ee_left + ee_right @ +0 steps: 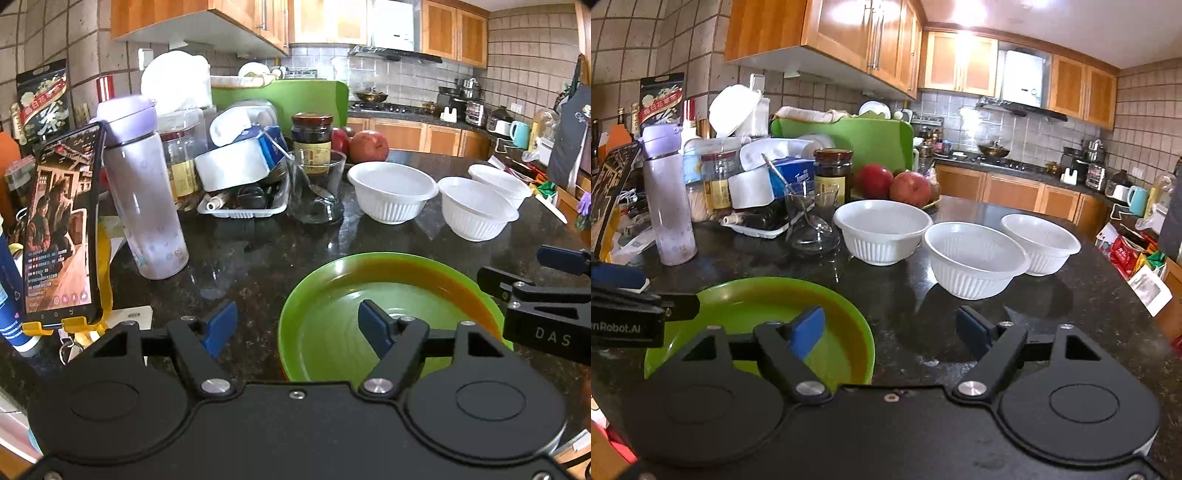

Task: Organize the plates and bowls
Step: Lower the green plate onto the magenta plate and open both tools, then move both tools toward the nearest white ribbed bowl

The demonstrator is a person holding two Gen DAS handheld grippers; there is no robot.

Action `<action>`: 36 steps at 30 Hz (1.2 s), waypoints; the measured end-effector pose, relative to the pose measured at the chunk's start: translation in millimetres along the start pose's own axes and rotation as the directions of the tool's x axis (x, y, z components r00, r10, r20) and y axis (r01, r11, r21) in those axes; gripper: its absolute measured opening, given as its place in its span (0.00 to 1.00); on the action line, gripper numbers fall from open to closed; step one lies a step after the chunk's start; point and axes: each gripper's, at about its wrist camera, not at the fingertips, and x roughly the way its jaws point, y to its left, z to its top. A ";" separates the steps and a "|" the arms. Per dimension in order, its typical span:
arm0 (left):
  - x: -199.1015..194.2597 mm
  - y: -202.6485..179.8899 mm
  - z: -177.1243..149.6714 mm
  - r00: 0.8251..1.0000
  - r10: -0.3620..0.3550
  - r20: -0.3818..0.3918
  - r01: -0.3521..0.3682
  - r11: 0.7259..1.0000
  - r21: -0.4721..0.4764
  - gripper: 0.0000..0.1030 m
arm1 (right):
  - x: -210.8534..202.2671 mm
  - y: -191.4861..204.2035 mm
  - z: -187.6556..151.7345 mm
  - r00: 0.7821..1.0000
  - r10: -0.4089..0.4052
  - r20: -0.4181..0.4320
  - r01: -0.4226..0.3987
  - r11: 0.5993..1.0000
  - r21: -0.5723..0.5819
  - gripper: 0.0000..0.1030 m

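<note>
A green plate (pixel 332 317) lies on the dark granite counter (pixel 240 258), stacked on an orange one whose rim shows at its right edge. My left gripper (pixel 297 325) is open, straddling the plate's left rim just above it. My right gripper (pixel 890 330) is open, its left pad over the plate's (pixel 768 299) right side. Three white ribbed bowls stand apart in a row behind: left (pixel 882 230), middle (pixel 975 258), right (pixel 1039 242). They also show in the left wrist view: left (pixel 391 190), middle (pixel 476 206), right (pixel 498 182).
A lilac bottle (pixel 144 184), a phone on a yellow stand (pixel 61 236), a glass carafe with a spoon (pixel 316 188), a jar (pixel 312 142), a cluttered tray (pixel 243 206) and apples (pixel 369 146) crowd the counter's back and left. The counter edge drops off at right (pixel 1137 306).
</note>
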 end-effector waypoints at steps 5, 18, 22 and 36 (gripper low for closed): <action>-0.4 -1.7 3.5 0.999 -0.047 -0.023 0.047 0.999 -0.003 0.73 | -6.2 -10.8 0.3 1.000 -0.011 -0.003 0.011 0.998 0.064 0.79; -10.1 -31.7 16.9 0.994 -0.111 0.003 0.111 0.993 0.030 0.82 | -22.9 -61.5 -8.2 0.993 -0.117 0.032 0.111 0.984 0.140 0.78; -11.4 -47.5 23.8 0.994 -0.110 0.028 0.109 0.994 0.028 0.82 | -23.1 -85.0 -8.4 0.991 -0.128 0.036 0.121 0.981 0.149 0.78; 20.7 -133.8 64.1 0.997 -0.071 -0.003 0.071 0.997 -0.018 0.80 | -9.2 -207.8 9.7 0.992 -0.103 0.067 0.095 0.988 0.119 0.78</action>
